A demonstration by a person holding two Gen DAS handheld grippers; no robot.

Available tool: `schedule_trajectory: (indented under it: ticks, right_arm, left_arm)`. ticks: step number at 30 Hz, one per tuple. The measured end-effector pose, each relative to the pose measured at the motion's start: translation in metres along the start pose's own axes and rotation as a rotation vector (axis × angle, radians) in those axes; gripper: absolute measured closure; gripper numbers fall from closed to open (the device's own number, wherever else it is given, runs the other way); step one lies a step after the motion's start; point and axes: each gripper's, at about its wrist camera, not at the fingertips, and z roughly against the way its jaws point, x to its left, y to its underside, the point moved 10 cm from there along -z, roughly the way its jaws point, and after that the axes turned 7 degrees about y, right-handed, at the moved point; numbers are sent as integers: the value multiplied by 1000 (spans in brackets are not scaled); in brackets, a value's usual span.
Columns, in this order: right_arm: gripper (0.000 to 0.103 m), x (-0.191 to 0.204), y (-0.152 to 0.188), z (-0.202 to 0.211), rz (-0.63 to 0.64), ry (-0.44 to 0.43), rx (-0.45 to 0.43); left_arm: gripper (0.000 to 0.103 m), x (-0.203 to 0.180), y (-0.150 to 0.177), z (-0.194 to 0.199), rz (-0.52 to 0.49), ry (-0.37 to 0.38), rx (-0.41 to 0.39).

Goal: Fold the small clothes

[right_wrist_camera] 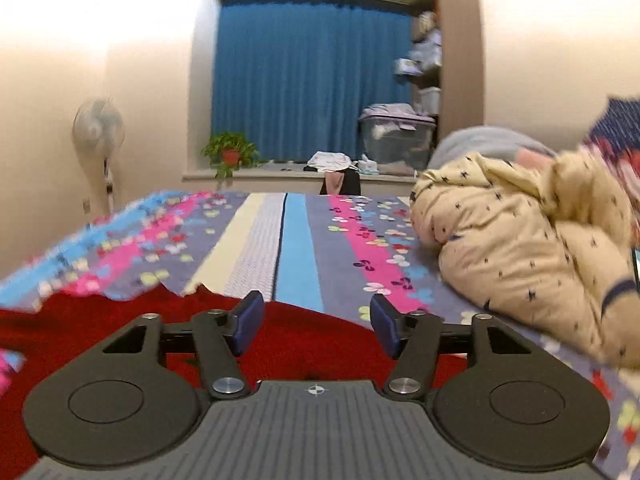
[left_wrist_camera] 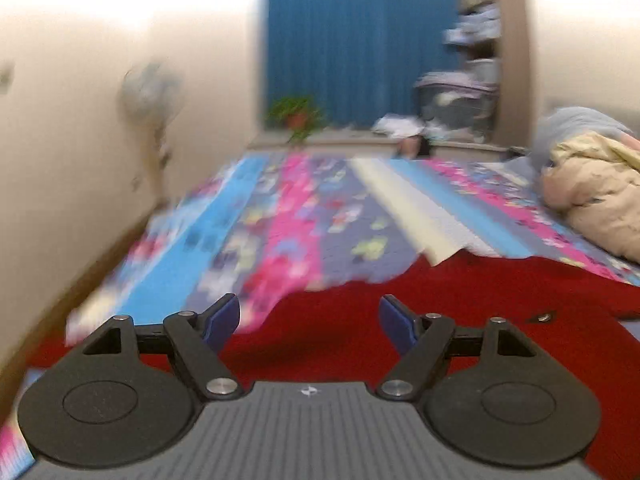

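Note:
A red garment (left_wrist_camera: 460,300) lies spread on the striped bedsheet (left_wrist_camera: 280,208), with a small metal snap near its right part. My left gripper (left_wrist_camera: 310,322) is open and empty, low over the red cloth, its blue pads (left_wrist_camera: 222,318) apart. In the right wrist view the red garment (right_wrist_camera: 100,320) fills the lower left. My right gripper (right_wrist_camera: 317,326) is open and empty above the garment's far edge, its blue pads (right_wrist_camera: 250,316) apart. The left wrist view is blurred.
A cream quilted jacket with dark stars (right_wrist_camera: 520,248) lies piled on the bed to the right, also seen in the left wrist view (left_wrist_camera: 592,192). A wall and standing fan (right_wrist_camera: 98,132) are left. A blue curtain (right_wrist_camera: 312,80), potted plant (right_wrist_camera: 230,152) and storage bin (right_wrist_camera: 396,140) stand beyond the bed.

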Motion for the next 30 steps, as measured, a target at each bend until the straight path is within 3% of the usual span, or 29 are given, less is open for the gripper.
schedule_trajectory:
  ticks: [1,4,9,11,14,20,24,26,28,30]
  right_arm:
    - [41,1,9,-8,-9,2,21]
    - [46,1,38,-35,-52,16,176]
    - [49,14,38,-58,-104,13,201]
    - [68,25,41,-66,-93,-2,219]
    - [81,38,43,-76,-48,-26,228]
    - [81,51,52,-87,-23,-51,264]
    - [81,57,57,-92,-16,-61,290]
    - [81,61,58,-92,-5,-65,292]
    - [81,63,59,-92,5,-69,292]
    - [81,64,60,-92,11,-69,293]
  left_arm:
    - [24,6,9,-13,-11,-33,90]
    - [23,29,5,-22,42,-44,57]
    - [30,84,6,-43,172,-123,90]
    - [30,107,10,-52,232,-152,125]
    - [30,149,23,-54,315,-241,157]
    - [30,229,67,-61,592,-361,246]
    - [38,250,86,-62,667,-402,272]
    - [46,251,83,-61,634,-433,265]
    - [68,251,82,-62,624,-456,260]
    - [81,253,79,-60,618,-480,250]
